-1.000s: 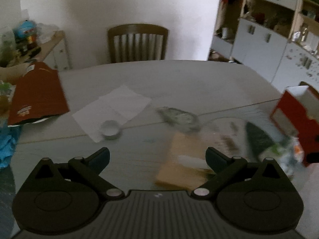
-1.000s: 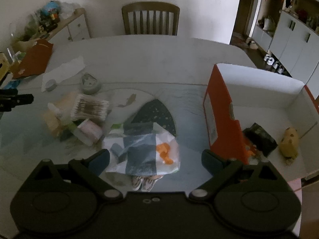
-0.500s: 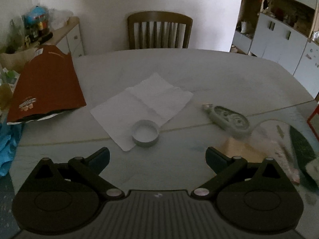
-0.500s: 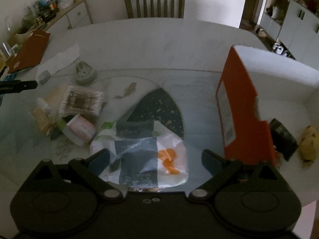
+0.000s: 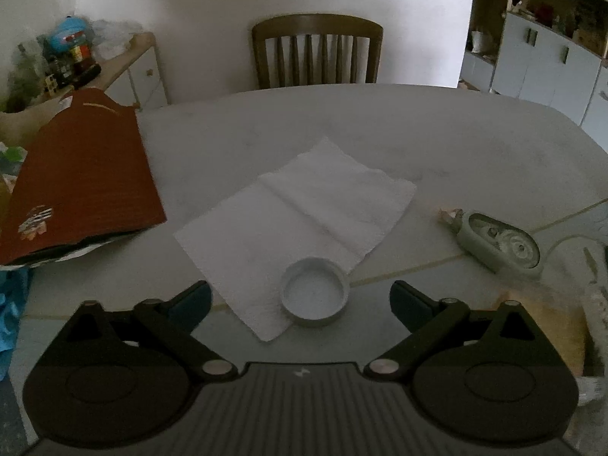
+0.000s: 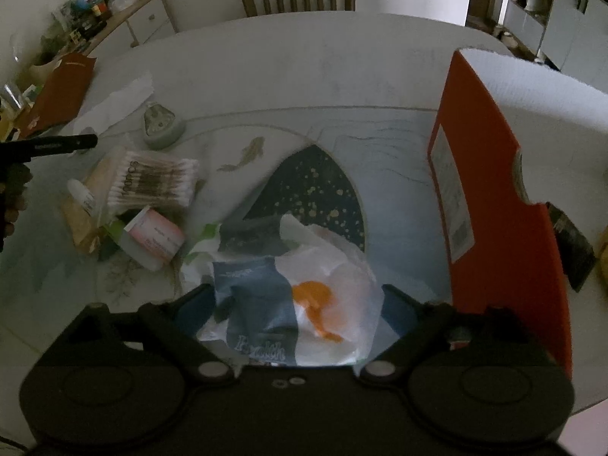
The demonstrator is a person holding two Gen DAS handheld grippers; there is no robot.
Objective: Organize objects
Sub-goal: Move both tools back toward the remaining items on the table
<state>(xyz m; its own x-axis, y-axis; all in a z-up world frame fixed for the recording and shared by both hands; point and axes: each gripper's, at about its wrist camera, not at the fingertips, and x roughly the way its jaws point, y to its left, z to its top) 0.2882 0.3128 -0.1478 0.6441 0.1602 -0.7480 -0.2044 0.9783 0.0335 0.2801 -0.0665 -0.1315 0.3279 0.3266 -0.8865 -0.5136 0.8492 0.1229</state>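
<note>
Hovering low, left gripper point(image 5: 300, 298) spread wide, holding nothing; white cap point(image 5: 314, 292) dead ahead between fingertips, on paper towel point(image 5: 304, 209) corner. Right gripper point(image 6: 292, 306) also agape, straddling plastic bag point(image 6: 304, 285), orange box point(image 6: 490, 205) just right.

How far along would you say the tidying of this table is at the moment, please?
Early. Done: a dark packet already lies in the orange box. In hand: nothing; the right gripper, jaws open, straddles the plastic bag, and the left gripper frames the white lid. Left: cotton swabs, pink box, tape dispenser.
</note>
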